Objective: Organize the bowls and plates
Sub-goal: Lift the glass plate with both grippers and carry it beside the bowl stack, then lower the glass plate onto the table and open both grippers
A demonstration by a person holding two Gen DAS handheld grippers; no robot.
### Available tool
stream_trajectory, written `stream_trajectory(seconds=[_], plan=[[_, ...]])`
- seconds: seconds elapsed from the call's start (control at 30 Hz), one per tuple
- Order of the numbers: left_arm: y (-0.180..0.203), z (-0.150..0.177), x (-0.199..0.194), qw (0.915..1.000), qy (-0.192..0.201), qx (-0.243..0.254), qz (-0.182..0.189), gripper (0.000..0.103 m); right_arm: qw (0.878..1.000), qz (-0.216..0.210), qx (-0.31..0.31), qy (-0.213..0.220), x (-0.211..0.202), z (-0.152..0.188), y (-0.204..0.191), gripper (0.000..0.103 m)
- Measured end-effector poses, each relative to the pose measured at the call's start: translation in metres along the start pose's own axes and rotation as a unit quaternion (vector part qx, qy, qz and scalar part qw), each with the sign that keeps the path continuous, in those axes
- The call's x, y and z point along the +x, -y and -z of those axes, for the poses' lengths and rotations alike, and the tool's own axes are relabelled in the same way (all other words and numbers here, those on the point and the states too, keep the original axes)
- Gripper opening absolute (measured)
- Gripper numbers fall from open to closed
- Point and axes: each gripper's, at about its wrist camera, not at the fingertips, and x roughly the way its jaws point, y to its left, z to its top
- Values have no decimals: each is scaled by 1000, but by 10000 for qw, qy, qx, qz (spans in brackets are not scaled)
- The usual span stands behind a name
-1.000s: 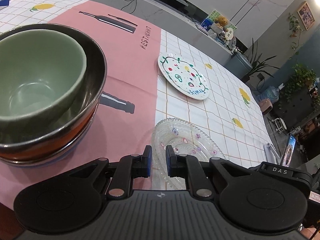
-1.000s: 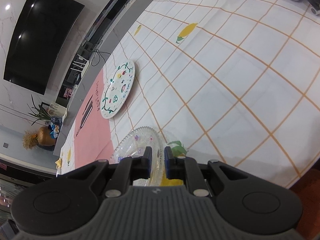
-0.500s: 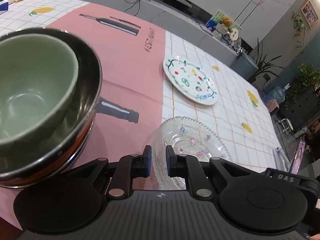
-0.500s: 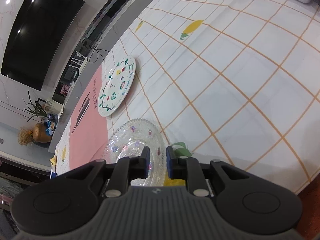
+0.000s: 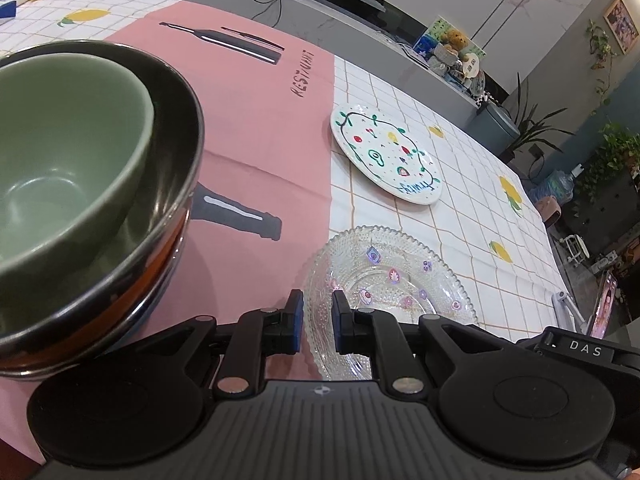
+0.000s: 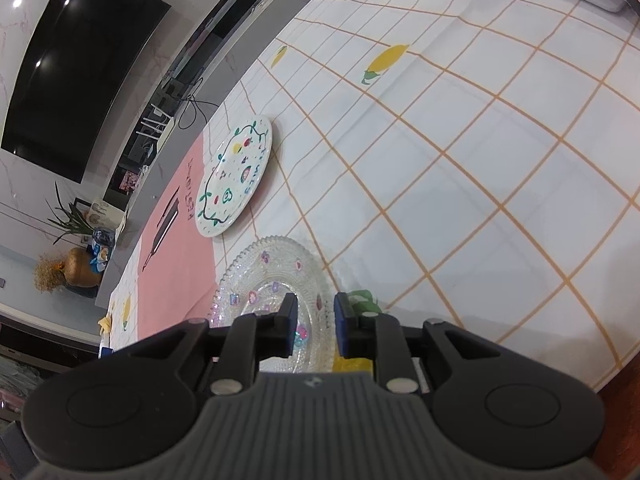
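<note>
A clear glass plate with small coloured flowers lies on the tablecloth just ahead of both grippers; it also shows in the right wrist view. A white painted plate lies beyond it, also in the right wrist view. A green bowl sits nested in a stack of dark and orange bowls at the left. My left gripper is slightly open and empty beside the glass plate's near edge. My right gripper is slightly open above the glass plate's rim, holding nothing.
A pink printed mat covers the left of the checked tablecloth. The table's near edge runs at lower right. A phone on a stand sits at the far right.
The right gripper's jaws have opened a little and it has drawn nearer the glass plate. The left gripper has shifted slightly; its jaws have opened a bit.
</note>
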Motion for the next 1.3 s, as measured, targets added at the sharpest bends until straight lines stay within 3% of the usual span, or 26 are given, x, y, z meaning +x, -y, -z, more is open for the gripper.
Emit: stream_trajectory(seconds=[0.3, 0.37, 0.47, 0.6, 0.87, 1.07, 1.3], plan=[[-7, -3, -1, 9999, 20, -105, -78, 15, 9999, -33, -75, -69, 7, 1, -7, 20], [-8, -4, -1, 9999, -10, -143, -47, 15, 9999, -67, -74, -76, 8, 0, -7, 26], [-11, -4, -3, 9996, -26, -264, -2, 19, 9999, -111, -93, -85, 8, 1, -9, 32], [-7, -3, -11, 9998, 138, -119, 79, 36, 9997, 16, -248, 3, 6, 5, -16, 40], [8, -7, -35, 9987, 418, 232, 196, 41, 9917, 396, -1141, 451, -8, 9, -48, 50], [23, -27, -50, 9959, 497, 480, 589, 41, 9852, 368, -1589, 520, -12, 1, -70, 51], [33, -68, -39, 9951, 600, 328, 711, 41, 9836, 239, -1719, 494, -8, -24, -92, 51]])
